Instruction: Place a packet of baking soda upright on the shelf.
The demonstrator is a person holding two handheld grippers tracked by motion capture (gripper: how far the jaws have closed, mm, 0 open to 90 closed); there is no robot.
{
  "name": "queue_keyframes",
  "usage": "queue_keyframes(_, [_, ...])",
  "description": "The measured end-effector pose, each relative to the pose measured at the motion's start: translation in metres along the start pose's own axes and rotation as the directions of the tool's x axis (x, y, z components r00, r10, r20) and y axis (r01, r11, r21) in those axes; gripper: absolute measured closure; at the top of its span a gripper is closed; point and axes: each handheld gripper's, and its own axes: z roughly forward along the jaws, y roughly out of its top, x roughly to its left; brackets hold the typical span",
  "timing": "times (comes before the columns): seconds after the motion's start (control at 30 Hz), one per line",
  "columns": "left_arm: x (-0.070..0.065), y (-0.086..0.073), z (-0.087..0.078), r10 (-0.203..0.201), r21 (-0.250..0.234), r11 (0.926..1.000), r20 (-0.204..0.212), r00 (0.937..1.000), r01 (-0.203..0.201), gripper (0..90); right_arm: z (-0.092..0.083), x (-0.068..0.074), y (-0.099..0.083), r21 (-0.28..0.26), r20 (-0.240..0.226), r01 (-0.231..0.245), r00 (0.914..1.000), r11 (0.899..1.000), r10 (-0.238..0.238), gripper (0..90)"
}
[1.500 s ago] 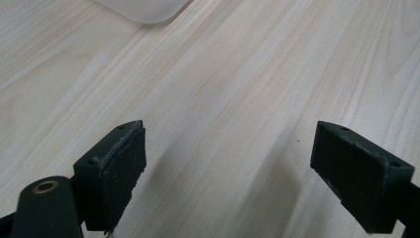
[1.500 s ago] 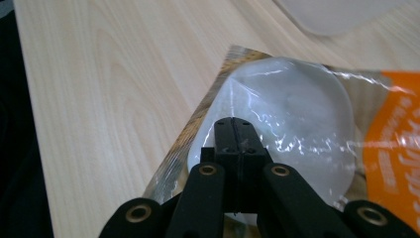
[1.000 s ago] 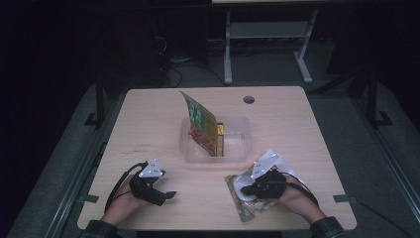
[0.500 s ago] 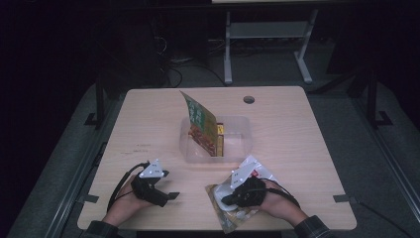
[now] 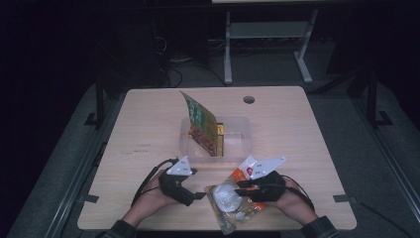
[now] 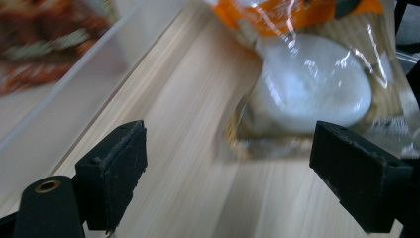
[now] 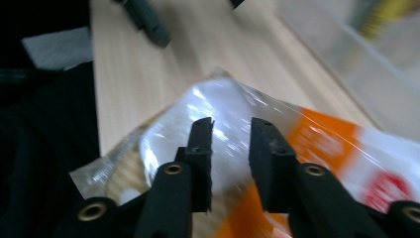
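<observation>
Gripping a clear snack packet (image 5: 233, 203) at the table's (image 5: 307, 144) near edge: right gripper (image 5: 246, 187), jaws drawn close on the wrapper film (image 7: 233, 124), a narrow gap between the pads. Lying flat on the wood, orange-topped, with a pale round lump inside (image 6: 312, 89). Facing it from just beside: left gripper (image 5: 200, 195), jaws spread wide, clear of the packet's edge. Standing tilted in a clear plastic tub (image 5: 237, 144) at mid-table, well apart: a green and orange packet (image 5: 202, 124).
</observation>
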Motion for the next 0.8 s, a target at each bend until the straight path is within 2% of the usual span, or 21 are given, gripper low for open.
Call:
queue_keyframes(0.1, [-0.002, 0.013, 0.016, 0.004, -0.004, 1.0, 0.03, 0.9996, -0.004, 14.7, -0.013, -0.007, -0.006, -0.019, 0.052, -0.043, 0.9977, 0.999, 0.044, 59.2])
queue_keyframes(0.2, [-0.003, 0.023, 0.03, 0.0, 0.0, 1.0, 0.052, 0.9987, 0.0, 17.1, -0.026, -0.013, -0.013, -0.047, 0.109, -0.081, 0.9903, 0.996, 0.086, 51.5])
queue_keyframes(0.33, [-0.004, 0.033, 0.053, -0.002, 0.025, 0.9997, 0.095, 0.9955, 0.0, 20.9, -0.038, -0.02, -0.02, -0.077, 0.159, -0.118, 0.9788, 0.99, 0.129, 43.2])
queue_keyframes(0.43, [-0.002, 0.034, 0.066, -0.011, 0.045, 0.999, 0.122, 0.9924, 0.006, 24.6, -0.043, -0.025, -0.024, -0.1, 0.18, -0.129, 0.9729, 0.987, 0.146, 40.4])
queue_keyframes(0.53, [0.0, 0.035, 0.074, -0.063, 0.032, 0.9978, 0.186, 0.9805, 0.058, 32.5, -0.047, -0.027, -0.026, -0.106, 0.189, -0.137, 0.9697, 0.985, 0.155, 39.5])
queue_keyframes(0.57, [0.001, 0.035, 0.074, -0.06, 0.035, 0.9979, 0.204, 0.9772, 0.055, 37.1, -0.047, -0.027, -0.027, -0.109, 0.192, -0.136, 0.9692, 0.985, 0.155, 39.4])
queue_keyframes(0.6, [0.003, 0.035, 0.074, -0.062, 0.034, 0.9979, 0.238, 0.9693, 0.056, 44.3, -0.048, -0.028, -0.027, -0.109, 0.191, -0.134, 0.9694, 0.985, 0.153, 39.4])
queue_keyframes(0.63, [0.003, 0.035, 0.075, -0.065, 0.038, 0.9976, 0.247, 0.9668, 0.057, 49.0, -0.048, -0.028, -0.028, -0.112, 0.195, -0.135, 0.9684, 0.984, 0.155, 39.3])
queue_keyframes(0.7, [0.004, 0.034, 0.076, -0.075, 0.039, 0.997, 0.286, 0.9554, 0.067, 56.8, -0.049, -0.029, -0.028, -0.116, 0.198, -0.135, 0.9678, 0.984, 0.156, 38.8])
queue_keyframes(0.73, [0.003, 0.035, 0.075, -0.064, 0.04, 0.9977, 0.297, 0.9528, 0.054, 62.8, -0.049, -0.028, -0.027, -0.121, 0.198, -0.14, 0.9666, 0.983, 0.162, 38.6])
queue_keyframes(0.8, [-0.001, 0.036, 0.075, -0.048, 0.04, 0.9985, 0.293, 0.9549, 0.038, 71.2, -0.05, -0.029, -0.027, -0.125, 0.202, -0.144, 0.9649, 0.982, 0.167, 38.1])
